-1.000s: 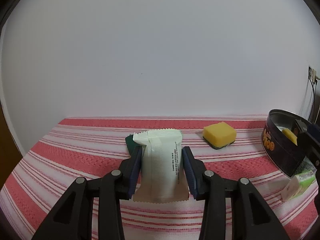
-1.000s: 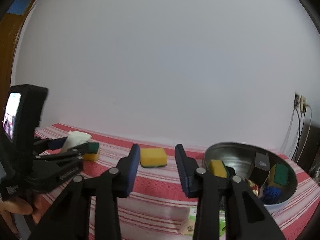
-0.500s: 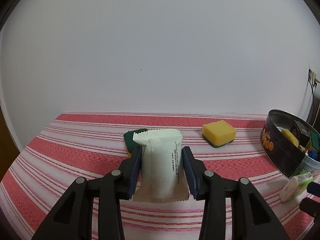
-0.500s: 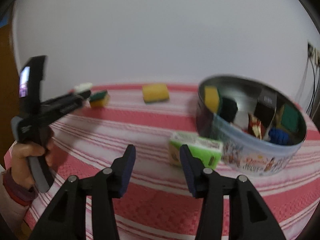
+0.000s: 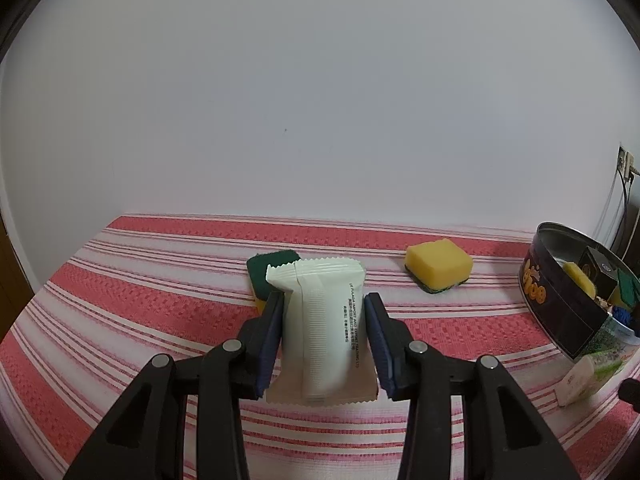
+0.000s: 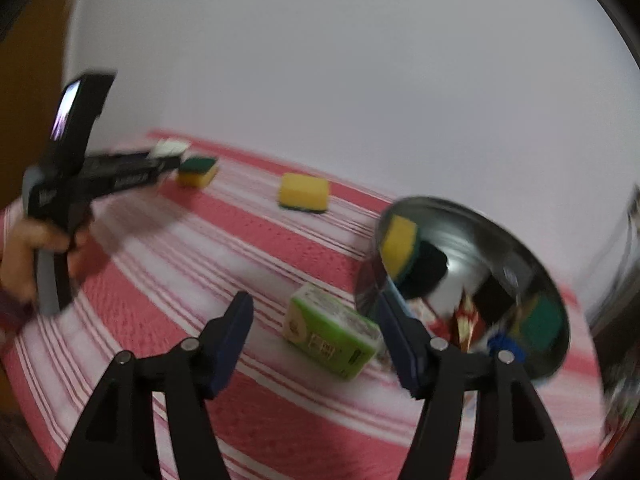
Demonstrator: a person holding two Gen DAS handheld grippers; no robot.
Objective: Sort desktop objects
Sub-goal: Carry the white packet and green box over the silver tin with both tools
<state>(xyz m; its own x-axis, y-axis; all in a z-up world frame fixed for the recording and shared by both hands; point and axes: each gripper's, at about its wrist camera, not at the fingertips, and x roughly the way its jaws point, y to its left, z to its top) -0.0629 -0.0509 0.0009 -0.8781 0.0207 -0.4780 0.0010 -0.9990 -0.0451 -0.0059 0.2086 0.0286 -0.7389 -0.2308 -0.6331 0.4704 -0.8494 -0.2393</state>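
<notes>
Red-and-white striped tablecloth [image 5: 120, 292] against a plain white wall [image 5: 320, 100]; round tin [image 6: 472, 280] at the right end. Left gripper [image 5: 324, 340] clamps a white sachet [image 5: 324, 328] above the cloth, long axis along the fingers, crimped end toward the wall. Right gripper [image 6: 316, 340], jaws just opening and holding nothing, frames a green-and-white packet [image 6: 332, 336] lying beside the tin, long axis slanting toward it.

We see soft, even indoor light in both views, fairly dim, with a pale wall [image 5: 320, 100] graded slightly darker toward the left. Shadows are faint. The left wrist view is sharp throughout. The right wrist view is smeared by motion, worst at the right on the tin [image 6: 472, 280], whose shiny inside shows a small glare spot. Both fisheye pictures bend the striped cloth [image 5: 160, 300] and go black at the corners.
</notes>
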